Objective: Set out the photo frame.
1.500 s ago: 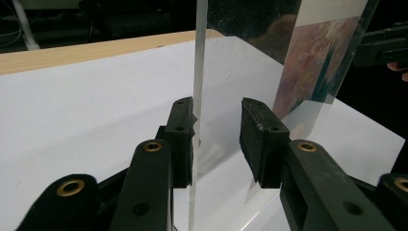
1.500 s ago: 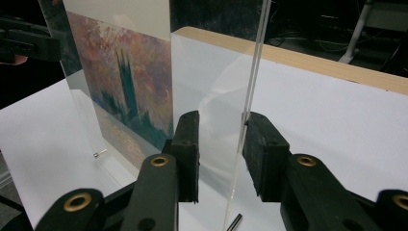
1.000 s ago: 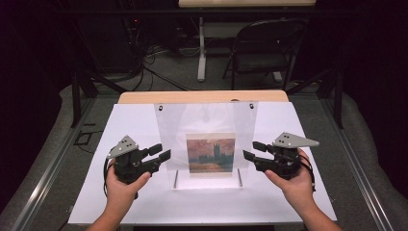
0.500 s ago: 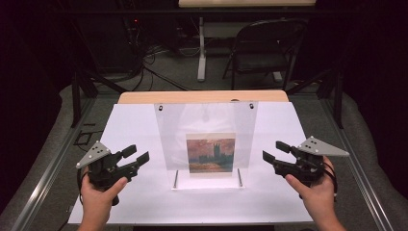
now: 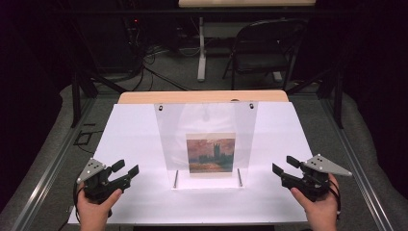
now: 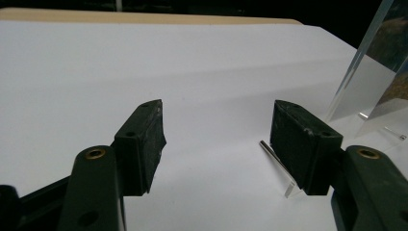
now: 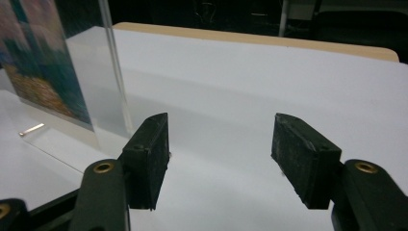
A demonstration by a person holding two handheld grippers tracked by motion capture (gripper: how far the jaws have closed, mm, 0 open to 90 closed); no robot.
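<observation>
A clear stand (image 5: pixel 206 139) is seen upright at the middle of the white table (image 5: pixel 134 139), with a small picture (image 5: pixel 210 153) held in its lower half. Its broad face is turned toward the person, and its long base edge runs from 9 to 3 o'clock across the table.

The left gripper (image 5: pixel 126 169) is held at about 8 o'clock from the stand, the right gripper (image 5: pixel 283 165) at about 4 o'clock; both lie well apart from it, and neither can be judged the nearer. The jaws of both are spread wide, with nothing between them.

In the left gripper view the stand's edge (image 6: pixel 370 62) is found at 2 o'clock from the jaws; in the right gripper view the stand (image 7: pixel 103 72) lies at 10 o'clock. Any move to the stand would therefore be made inward from each side.

The table is bare, smooth and white, with a wooden strip (image 5: pixel 202 96) at its far edge. Beyond it, a dark room is seen with a folding chair (image 5: pixel 262 48) and cables on the floor.
</observation>
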